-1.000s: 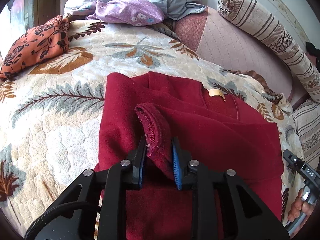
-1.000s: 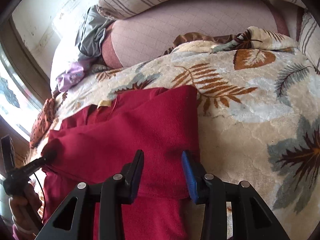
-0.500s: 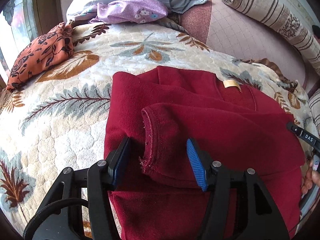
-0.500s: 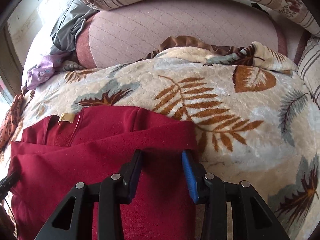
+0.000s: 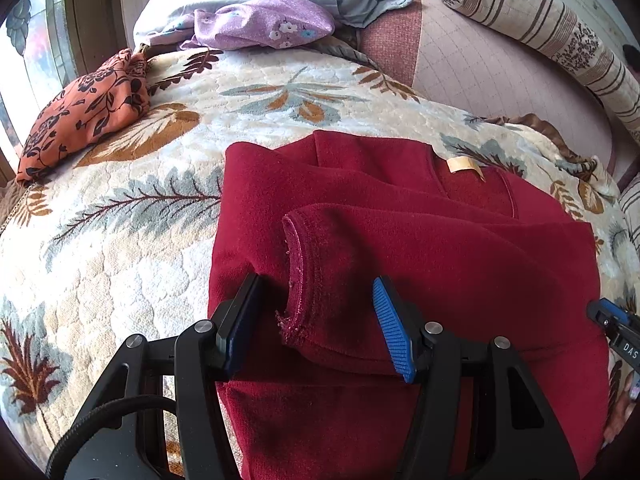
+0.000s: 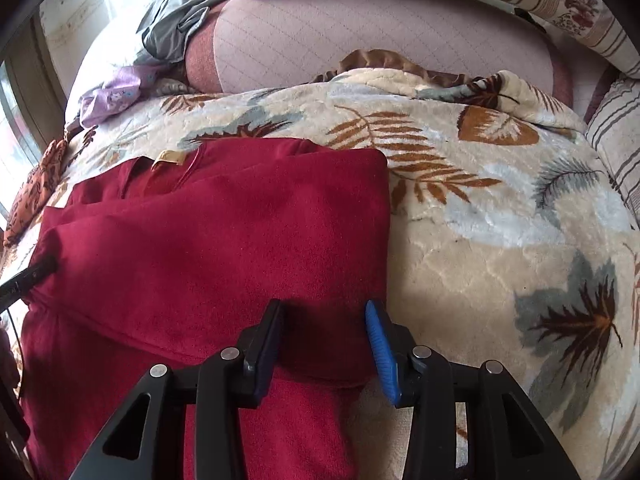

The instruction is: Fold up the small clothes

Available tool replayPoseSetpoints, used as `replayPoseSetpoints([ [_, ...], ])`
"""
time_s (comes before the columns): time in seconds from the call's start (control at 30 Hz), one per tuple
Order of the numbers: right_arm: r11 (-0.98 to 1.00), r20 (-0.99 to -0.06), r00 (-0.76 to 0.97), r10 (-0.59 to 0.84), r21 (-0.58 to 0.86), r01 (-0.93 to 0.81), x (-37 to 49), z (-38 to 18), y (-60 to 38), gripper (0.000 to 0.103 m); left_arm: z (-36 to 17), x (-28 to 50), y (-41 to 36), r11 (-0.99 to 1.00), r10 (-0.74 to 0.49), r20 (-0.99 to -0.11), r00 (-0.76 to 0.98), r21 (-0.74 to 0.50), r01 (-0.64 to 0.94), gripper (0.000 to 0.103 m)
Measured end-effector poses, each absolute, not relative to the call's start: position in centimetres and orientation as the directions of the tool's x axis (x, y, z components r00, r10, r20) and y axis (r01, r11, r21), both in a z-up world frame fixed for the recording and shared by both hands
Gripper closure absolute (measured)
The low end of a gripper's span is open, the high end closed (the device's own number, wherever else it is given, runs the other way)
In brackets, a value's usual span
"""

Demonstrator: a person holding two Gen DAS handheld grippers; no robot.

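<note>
Since a sec ago the left gripper [image 5: 316, 328] let go of the sleeve cuff [image 5: 300, 276]: jaws spread wide, cuff lying loose between them, untouched. Right gripper [image 6: 326, 344] opened a bit, spread over the red sweater [image 6: 208, 248] edge, nothing pinched. Sweater lies sleeves-in on the leaf-print blanket [image 5: 120, 240]. Soft, thick, limp fleece, prob. non-slippery; best taken at hem corners or folded edges.
</note>
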State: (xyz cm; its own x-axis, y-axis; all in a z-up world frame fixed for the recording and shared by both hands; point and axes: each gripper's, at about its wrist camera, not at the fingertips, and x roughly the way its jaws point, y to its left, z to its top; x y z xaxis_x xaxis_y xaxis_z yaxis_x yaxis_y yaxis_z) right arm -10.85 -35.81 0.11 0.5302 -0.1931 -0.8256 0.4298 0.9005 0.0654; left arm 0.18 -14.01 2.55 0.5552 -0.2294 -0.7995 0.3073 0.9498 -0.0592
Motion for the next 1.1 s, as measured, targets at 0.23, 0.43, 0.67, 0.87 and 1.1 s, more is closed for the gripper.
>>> replayPoseSetpoints([
  [0.23,0.876,-0.841,0.526,-0.129,0.151,0.457,-11.4,-1.7,-37.3,0.016,2.4,0.0,-14.2,0.950,-0.216,-0.799,0.562,-0.039,0.310,0.046],
  [0.43,0.871,-0.822,0.552,-0.142,0.161,0.464,-11.9,-0.6,-36.9,0.021,2.6,0.2,-13.9,0.951,-0.235,-0.798,0.555,-0.070,0.303,0.046],
  [0.67,0.891,-0.696,0.685,-0.216,0.147,0.430,-13.0,3.9,-35.4,0.023,3.3,-0.1,-13.5,0.951,-0.265,-0.781,0.565,-0.115,0.287,0.046],
  [0.87,0.905,-0.745,0.644,-0.173,0.138,0.402,-10.4,1.6,-35.3,0.070,2.5,0.0,-14.1,0.953,-0.234,-0.789,0.569,-0.071,0.295,0.046],
  [1.1,0.911,-0.776,0.602,-0.188,0.091,0.401,-10.3,0.3,-35.3,0.071,2.4,-0.3,-14.6,0.951,-0.207,-0.781,0.589,-0.019,0.309,0.046],
])
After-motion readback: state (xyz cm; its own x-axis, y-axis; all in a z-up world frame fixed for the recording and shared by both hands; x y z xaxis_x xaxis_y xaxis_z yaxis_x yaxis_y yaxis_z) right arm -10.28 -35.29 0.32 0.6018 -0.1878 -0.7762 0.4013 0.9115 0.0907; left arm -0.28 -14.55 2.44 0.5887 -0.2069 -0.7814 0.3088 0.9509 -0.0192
